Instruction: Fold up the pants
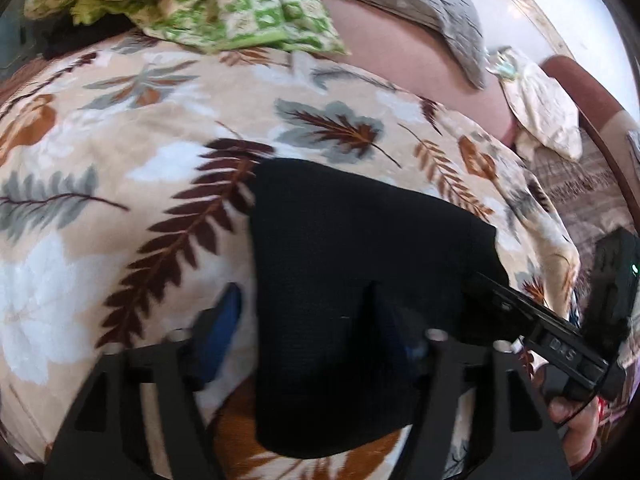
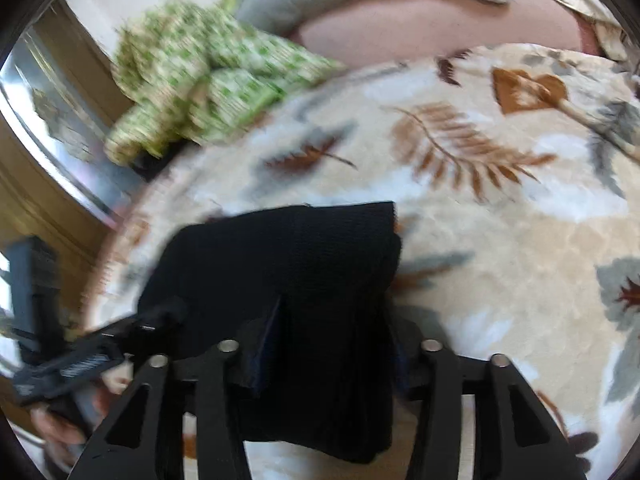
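Two grippers, left gripper (image 1: 308,320) and right gripper (image 2: 332,332), apparently clamp the black bunched pants (image 1: 360,248).

left gripper (image 1: 308,320): black linkage, silver pins, blue pads | right gripper (image 2: 332,344): same, white lettering | bare-skinned hand (image 1: 576,420)

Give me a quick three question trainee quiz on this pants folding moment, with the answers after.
1. True or false: the pants are white.
2. What lies under the pants? A) bare wood B) leaf-print blanket C) metal tray
3. Fill in: the crumpled cloth beyond the blanket is checked in cream and ____.

Key: 1 false, they are black, with the left gripper and right gripper both at the fabric. 2 B. 3 green.
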Demonstrator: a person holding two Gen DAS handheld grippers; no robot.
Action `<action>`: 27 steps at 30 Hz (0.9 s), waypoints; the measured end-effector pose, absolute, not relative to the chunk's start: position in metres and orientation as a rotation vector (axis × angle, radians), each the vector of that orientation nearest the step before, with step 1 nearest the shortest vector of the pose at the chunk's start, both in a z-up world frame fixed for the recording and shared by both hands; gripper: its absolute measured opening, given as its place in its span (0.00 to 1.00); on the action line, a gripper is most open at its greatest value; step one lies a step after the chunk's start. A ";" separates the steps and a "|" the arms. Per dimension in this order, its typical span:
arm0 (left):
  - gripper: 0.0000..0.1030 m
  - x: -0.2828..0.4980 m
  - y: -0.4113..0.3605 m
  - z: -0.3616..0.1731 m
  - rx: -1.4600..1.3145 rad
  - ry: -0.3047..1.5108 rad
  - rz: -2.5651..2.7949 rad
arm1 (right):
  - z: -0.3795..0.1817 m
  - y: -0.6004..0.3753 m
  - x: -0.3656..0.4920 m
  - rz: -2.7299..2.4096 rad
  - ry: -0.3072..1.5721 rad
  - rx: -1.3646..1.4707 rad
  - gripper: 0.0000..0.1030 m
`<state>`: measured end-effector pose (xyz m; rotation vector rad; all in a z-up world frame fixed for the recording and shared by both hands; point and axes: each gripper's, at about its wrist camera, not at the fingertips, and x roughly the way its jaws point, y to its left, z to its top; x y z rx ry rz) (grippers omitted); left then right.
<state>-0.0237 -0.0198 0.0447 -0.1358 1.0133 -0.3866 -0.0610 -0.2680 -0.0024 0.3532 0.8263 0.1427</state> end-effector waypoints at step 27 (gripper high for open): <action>0.75 -0.047 -0.034 0.063 0.079 0.864 -0.237 | 0.035 -0.227 -0.099 0.149 0.752 0.035 0.59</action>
